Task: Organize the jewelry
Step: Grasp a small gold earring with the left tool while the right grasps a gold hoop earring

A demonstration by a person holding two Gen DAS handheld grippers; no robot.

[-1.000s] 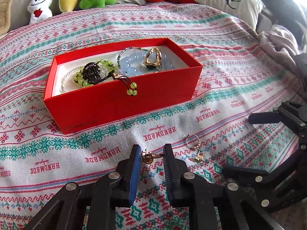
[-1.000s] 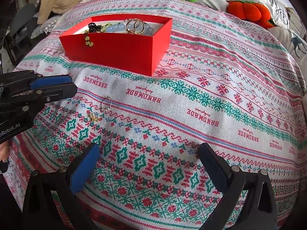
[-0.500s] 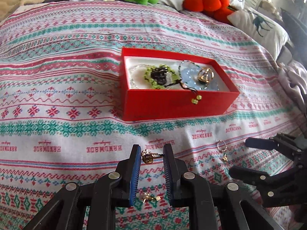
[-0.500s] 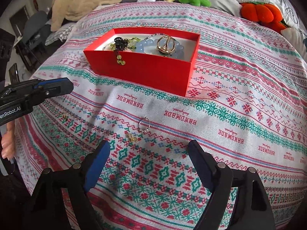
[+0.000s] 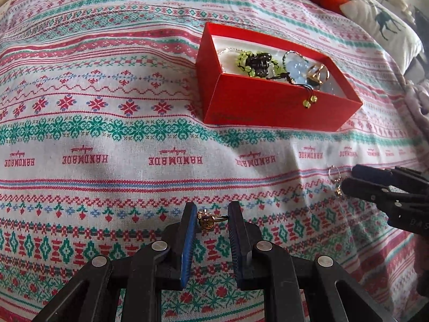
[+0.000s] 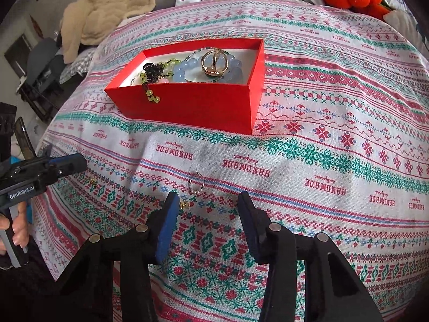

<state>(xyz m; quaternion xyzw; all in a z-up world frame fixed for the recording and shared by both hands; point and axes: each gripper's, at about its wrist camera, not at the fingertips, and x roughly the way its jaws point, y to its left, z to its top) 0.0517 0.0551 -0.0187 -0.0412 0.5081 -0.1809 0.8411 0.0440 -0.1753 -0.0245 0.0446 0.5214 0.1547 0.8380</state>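
Bed under a patterned red-and-green woven cloth, plush toys behind. Left gripper nearly closed, jaws pinching a small gold earring. Right gripper with jaws closing, nothing between them; thin silver hoop earring just ahead on the cloth. Open red cardboard box of beaded bracelets farther ahead. Collecting loose pieces; next, probably centring on the hoop before pinching.

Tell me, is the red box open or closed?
Open. The red box has no lid on it, and bracelets lie visible inside.
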